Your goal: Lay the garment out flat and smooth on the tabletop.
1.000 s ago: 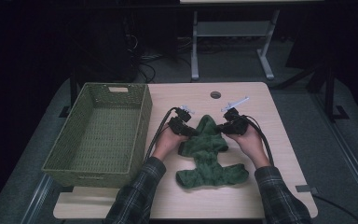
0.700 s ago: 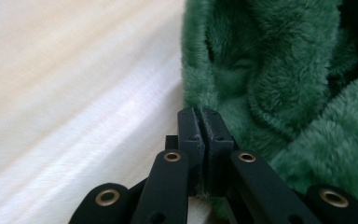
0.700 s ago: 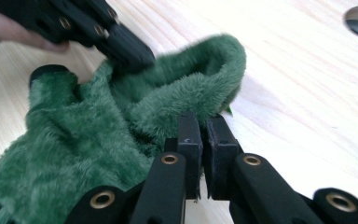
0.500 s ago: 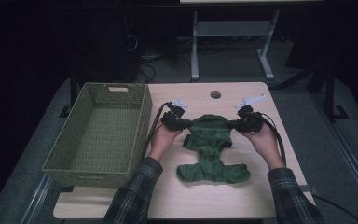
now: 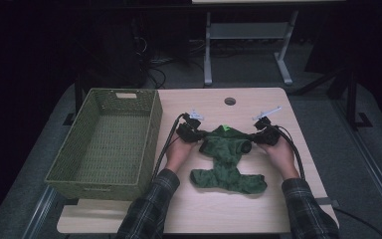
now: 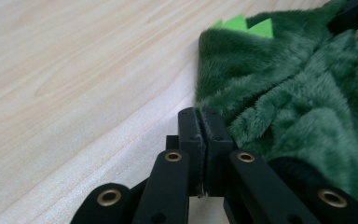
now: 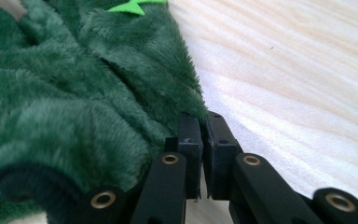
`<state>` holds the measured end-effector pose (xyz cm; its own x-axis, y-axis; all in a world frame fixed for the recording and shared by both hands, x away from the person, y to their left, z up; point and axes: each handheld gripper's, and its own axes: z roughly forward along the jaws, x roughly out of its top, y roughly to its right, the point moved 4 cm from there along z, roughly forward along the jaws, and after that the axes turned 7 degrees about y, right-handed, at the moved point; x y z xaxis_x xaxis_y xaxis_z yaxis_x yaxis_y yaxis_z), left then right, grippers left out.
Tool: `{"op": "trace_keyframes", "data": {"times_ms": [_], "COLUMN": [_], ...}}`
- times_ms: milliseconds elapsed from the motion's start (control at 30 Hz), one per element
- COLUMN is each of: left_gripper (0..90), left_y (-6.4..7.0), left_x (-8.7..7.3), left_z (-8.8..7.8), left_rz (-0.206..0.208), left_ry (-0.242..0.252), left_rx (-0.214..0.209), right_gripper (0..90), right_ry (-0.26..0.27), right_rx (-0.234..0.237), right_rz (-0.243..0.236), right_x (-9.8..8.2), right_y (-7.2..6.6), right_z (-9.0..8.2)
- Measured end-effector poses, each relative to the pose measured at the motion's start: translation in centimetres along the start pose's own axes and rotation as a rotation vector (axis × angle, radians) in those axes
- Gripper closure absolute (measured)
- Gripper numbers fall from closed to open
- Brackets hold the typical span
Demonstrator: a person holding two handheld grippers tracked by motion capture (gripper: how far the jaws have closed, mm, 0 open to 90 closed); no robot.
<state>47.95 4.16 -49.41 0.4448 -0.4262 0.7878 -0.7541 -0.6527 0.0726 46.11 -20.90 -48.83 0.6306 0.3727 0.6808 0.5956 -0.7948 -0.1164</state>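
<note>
A: What's moved vs a sec ago?
B: Both hands drew apart, spreading the green plush garment (image 5: 227, 159) wider on the table (image 5: 209, 209).
A: Jaws?
B: Left gripper (image 6: 205, 122) pinched tight on fabric edge, garment to its right. Right gripper (image 7: 201, 127) clamped on opp. edge, garment to its left.
A: Basket (image 5: 104, 139)?
B: Well left of the left gripper.

Basket (image 5: 107, 142) on left half of surface (image 5: 214, 211), its near end at the front edge. Plush garment (image 5: 227, 162) lies flat just right of basket, apart from it. Left gripper (image 5: 195, 133) at garment's far-left corner, right gripper (image 5: 255, 138) at far-right corner. Round hole (image 5: 230, 101) in surface behind garment, near back edge.
</note>
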Motion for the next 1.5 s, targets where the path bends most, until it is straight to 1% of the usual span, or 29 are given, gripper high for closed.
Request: {"op": "trace_keyframes", "data": {"times_ms": [100,167,200,233,333,400,433,467,533,567,633,667,700,767,867,900,967,1000,1033,1067,1100,1133,1167,1200,1233,1267,1300,1400,1500], "left_gripper": [85.8,81.7,81.7,76.6,67.4,62.7,59.6,57.1,51.2,48.2,46.1,40.5,37.6,33.5,29.0,27.0,24.8,23.3,22.3,20.4,18.1,17.2,15.1,13.4,13.3,13.1,13.0,12.7,12.7], "left_y": [-0.1,-0.1,-0.1,-0.1,-0.1,0.0,0.0,0.3,0.7,0.7,1.4,2.1,2.1,3.5,4.4,5.0,5.4,5.9,5.9,6.5,6.5,6.9,7.5,7.5,8.2,8.2,8.7,9.7,10.7], "left_x": [-0.1,0.0,0.2,0.7,1.4,2.3,2.3,2.9,3.2,3.2,3.4,3.3,3.3,2.9,2.4,1.8,1.4,0.6,0.6,-0.3,-0.3,-0.7,-1.7,-1.7,-2.8,-2.8,-3.7,-4.7,-6.0], "left_z": [0.2,0.2,0.1,-0.4,-1.2,-2.5,-2.5,-3.5,-4.4,-4.4,-5.3,-6.1,-6.1,-7.2,-8.1,-8.9,-9.3,-9.9,-9.9,-10.5,-10.5,-10.7,-11.1,-11.1,-11.5,-11.5,-12.0,-12.7,-13.4], "left_rz": [0.003,0.003,-0.007,-0.019,-0.016,-0.012,-0.012,-0.018,-0.018,-0.018,-0.006,0.0,0.0,0.014,0.021,0.04,0.039,0.043,0.043,0.047,0.047,0.052,0.073,0.073,0.077,0.077,0.084,0.108,0.111], "left_ry": [-0.011,-0.01,0.005,0.022,0.037,0.049,0.049,0.058,0.054,0.054,0.052,0.046,0.046,0.033,0.03,0.026,0.023,0.025,0.025,0.032,0.032,0.032,0.022,0.022,0.009,0.009,0.017,0.023,0.035], "left_rx": [-0.002,0.003,0.009,0.007,0.007,0.002,0.002,-0.007,-0.018,-0.018,-0.031,-0.053,-0.053,-0.079,-0.094,-0.086,-0.086,-0.089,-0.089,-0.093,-0.093,-0.089,-0.089,-0.089,-0.097,-0.097,-0.1,-0.09,-0.09], "right_gripper": [83.1,81.4,77.6,71.4,64.8,63.4,63.4,62.5,59.6,59.3,59.3,59.2,59.1,58.3,58.3,58.3,58.4,58.7,58.7,59.2,59.9,60.1,60.2,60.3,60.8,61.4,61.7,63.5,64.3], "right_ry": [-0.009,-0.009,-0.009,-0.003,0.044,0.076,0.076,0.112,0.109,0.111,0.118,0.131,0.133,0.134,0.161,0.165,0.167,0.161,0.161,0.163,0.173,0.173,0.17,0.168,0.164,0.166,0.17,0.188,0.183], "right_rx": [0.002,-0.003,-0.006,-0.018,-0.019,-0.025,-0.025,-0.016,0.001,0.003,0.002,0.001,0.003,0.009,0.012,0.019,0.025,0.035,0.035,0.041,0.04,0.044,0.047,0.053,0.057,0.06,0.063,0.085,0.102], "right_rz": [0.001,0.005,0.005,0.006,0.015,0.015,0.015,0.021,0.038,0.035,0.031,0.024,0.022,0.016,0.004,0.001,-0.001,-0.007,-0.007,-0.014,-0.015,-0.02,-0.019,-0.021,-0.022,-0.026,-0.038,-0.044,-0.056], "right_x": [-0.2,-0.2,-0.2,0.0,0.7,1.2,1.2,1.6,1.8,1.8,1.8,1.7,1.6,1.5,1.3,1.2,1.1,0.9,0.9,0.7,0.7,0.6,0.4,0.3,0.2,0.1,0.0,-0.3,-0.6], "right_y": [0.0,0.0,0.0,0.0,0.1,0.1,0.1,0.0,0.0,-0.1,-0.3,-0.7,-0.9,-1.5,-2.3,-2.6,-2.9,-3.6,-3.6,-4.2,-4.5,-4.8,-5.1,-5.4,-5.7,-6.0,-6.4,-7.5,-8.6], "right_z": [0.4,0.4,0.4,0.2,-1.2,-2.4,-2.4,-3.7,-4.6,-5.0,-5.4,-6.1,-6.4,-6.9,-7.7,-7.8,-8.0,-8.1,-8.1,-8.3,-8.3,-8.3,-8.3,-8.3,-8.3,-8.2,-8.3,-8.3,-8.1]}}
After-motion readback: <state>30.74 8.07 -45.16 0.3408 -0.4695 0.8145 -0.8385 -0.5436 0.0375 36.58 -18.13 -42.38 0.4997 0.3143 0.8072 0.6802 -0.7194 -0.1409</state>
